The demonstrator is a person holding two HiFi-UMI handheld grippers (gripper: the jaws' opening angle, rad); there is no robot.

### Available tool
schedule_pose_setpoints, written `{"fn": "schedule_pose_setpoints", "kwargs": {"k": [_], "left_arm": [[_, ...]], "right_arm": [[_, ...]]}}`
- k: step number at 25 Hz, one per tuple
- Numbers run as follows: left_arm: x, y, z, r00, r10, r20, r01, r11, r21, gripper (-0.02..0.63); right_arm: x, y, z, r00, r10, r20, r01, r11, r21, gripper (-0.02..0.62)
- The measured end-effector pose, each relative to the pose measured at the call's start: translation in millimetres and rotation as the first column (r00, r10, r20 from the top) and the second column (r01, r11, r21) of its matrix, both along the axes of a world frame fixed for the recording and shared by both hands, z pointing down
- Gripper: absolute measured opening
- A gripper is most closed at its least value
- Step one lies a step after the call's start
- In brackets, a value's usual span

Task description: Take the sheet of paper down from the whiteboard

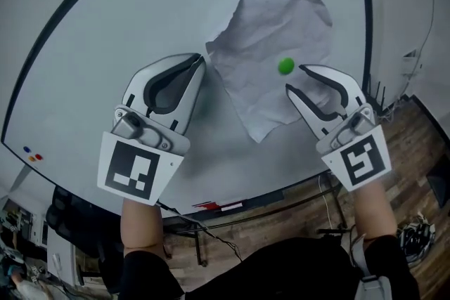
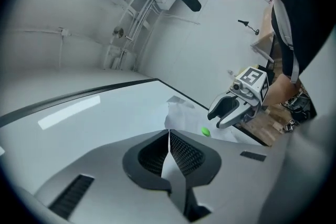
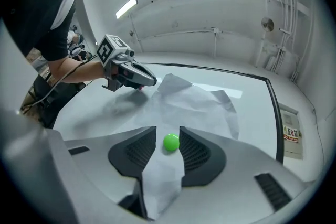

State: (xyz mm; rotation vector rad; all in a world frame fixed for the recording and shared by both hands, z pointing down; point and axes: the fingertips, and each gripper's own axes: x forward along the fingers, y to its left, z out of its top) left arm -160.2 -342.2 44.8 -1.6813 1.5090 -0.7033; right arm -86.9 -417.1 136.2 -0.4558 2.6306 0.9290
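Left gripper [image 1: 200, 61] pinches the left corner of the sheet of paper [image 1: 260, 31]. Right gripper [image 1: 294, 78] is spread around the green magnet [image 1: 285, 66] mid-sheet. Bare whiteboard [image 1: 140, 3] lies to the left, black frame [image 1: 365, 10] near the sheet's right edge.

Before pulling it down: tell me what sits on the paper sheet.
A green magnet, between the open jaws of the right gripper. The whiteboard beneath the sheet is covered.
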Motion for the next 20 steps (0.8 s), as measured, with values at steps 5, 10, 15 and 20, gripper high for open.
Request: {"fn": "schedule_pose_setpoints", "kwargs": {"k": [5, 10, 15, 20], "left_arm": [[5.6, -5.2, -8.6, 1.0, -0.012, -0.023, 0.012, 1.0, -0.011, 0.111], [12.4, -11.3, -11.8, 0.999, -0.038, 0.014, 0.038, 0.999, -0.018, 0.161], [19.1, -15.6, -15.2, 0.998, -0.049, 0.043, 0.05, 0.998, -0.024, 0.163], [24.9, -26.0, -15.8, 0.995, -0.071, 0.07, 0.073, 0.997, -0.033, 0.161]], "right_arm": [[-13.0, -13.0, -1.6, 0.987, 0.108, -0.119, -0.099, 0.992, 0.079, 0.15], [-22.0, -15.6, -7.4, 0.979, 0.156, -0.13, -0.141, 0.983, 0.116, 0.15], [-28.3, -22.3, -5.5, 0.973, 0.184, -0.142, -0.167, 0.978, 0.125, 0.149], [-28.4, -22.5, -4.0, 0.978, 0.171, -0.121, -0.156, 0.98, 0.122, 0.138]]}}
